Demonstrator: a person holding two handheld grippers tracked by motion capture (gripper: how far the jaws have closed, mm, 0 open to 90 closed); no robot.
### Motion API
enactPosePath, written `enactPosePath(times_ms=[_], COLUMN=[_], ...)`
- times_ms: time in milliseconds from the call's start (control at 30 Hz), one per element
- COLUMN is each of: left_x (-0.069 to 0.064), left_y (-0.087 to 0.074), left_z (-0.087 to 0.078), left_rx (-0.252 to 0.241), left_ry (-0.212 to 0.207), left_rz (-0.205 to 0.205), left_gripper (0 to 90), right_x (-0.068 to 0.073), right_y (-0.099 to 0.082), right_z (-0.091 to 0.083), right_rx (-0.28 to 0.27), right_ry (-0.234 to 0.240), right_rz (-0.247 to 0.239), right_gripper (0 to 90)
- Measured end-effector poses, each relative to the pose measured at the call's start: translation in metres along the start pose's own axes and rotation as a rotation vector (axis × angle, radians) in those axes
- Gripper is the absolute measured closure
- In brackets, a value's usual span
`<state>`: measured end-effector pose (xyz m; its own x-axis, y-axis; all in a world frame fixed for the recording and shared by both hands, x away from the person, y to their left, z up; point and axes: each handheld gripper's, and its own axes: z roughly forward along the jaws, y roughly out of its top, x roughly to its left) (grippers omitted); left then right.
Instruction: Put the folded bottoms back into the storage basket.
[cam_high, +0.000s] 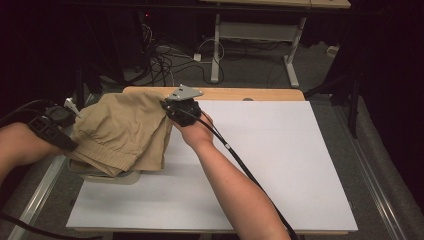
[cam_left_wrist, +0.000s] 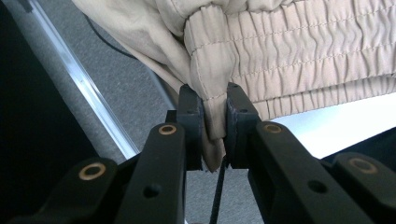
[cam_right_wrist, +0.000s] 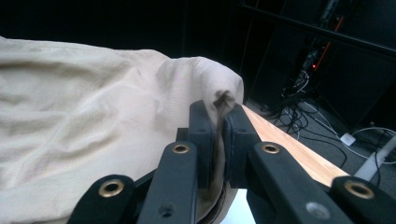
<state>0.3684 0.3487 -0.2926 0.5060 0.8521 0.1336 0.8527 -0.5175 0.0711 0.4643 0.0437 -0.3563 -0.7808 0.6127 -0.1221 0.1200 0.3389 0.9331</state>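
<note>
A pair of tan shorts (cam_high: 125, 132) with an elastic waistband hangs bunched over the table's left edge, held up off the white board (cam_high: 260, 165). My left gripper (cam_high: 75, 111) sits at the garment's left side and is shut on the shorts (cam_left_wrist: 280, 42); the gathered waistband fold runs down between its black pads (cam_left_wrist: 191, 126). My right gripper (cam_high: 167, 106) is at the far right corner of the cloth, shut on a pinched fold of the shorts (cam_right_wrist: 84, 140) between its pads (cam_right_wrist: 201, 135).
The wooden table edge (cam_high: 240, 94) runs along the far side. A metal rail (cam_high: 42, 192) lines the left. Cables (cam_high: 165, 62) and a desk frame (cam_high: 260, 35) stand on the floor beyond. The right gripper's cable (cam_high: 240, 162) trails over the forearm.
</note>
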Motion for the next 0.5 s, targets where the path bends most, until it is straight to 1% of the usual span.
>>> enactPosePath(times_ms=[33,233,267,300,367,467,500], left_x=[0.002,0.014,0.016,0.018,0.02,0.023,0.023], left_y=[-0.002,-0.009,-0.01,-0.01,-0.01,-0.01,-0.01], left_z=[0.002,0.008,0.008,0.007,0.005,0.008,0.009], left_rx=[0.002,0.004,0.005,0.004,-0.01,-0.012,-0.014], left_ry=[0.0,0.001,0.003,0.007,0.007,0.007,0.005], left_rz=[-0.006,-0.04,-0.042,-0.043,-0.053,-0.06,-0.062], left_gripper=[78.0,78.0,77.9,77.9,78.0,77.9,77.9], right_x=[0.0,0.004,0.004,0.004,0.004,0.0,0.0], right_y=[0.0,0.006,0.007,0.007,0.007,0.006,0.006], right_z=[0.0,0.022,0.028,0.028,0.034,0.041,0.041], right_rx=[0.0,0.012,0.014,0.014,0.026,0.032,0.032], right_ry=[0.0,0.018,0.027,0.027,0.024,0.021,0.021], right_rz=[0.0,-0.009,0.008,0.008,0.003,0.008,0.008], right_gripper=[85.2,85.1,85.2,85.2,85.1,85.1,85.1])
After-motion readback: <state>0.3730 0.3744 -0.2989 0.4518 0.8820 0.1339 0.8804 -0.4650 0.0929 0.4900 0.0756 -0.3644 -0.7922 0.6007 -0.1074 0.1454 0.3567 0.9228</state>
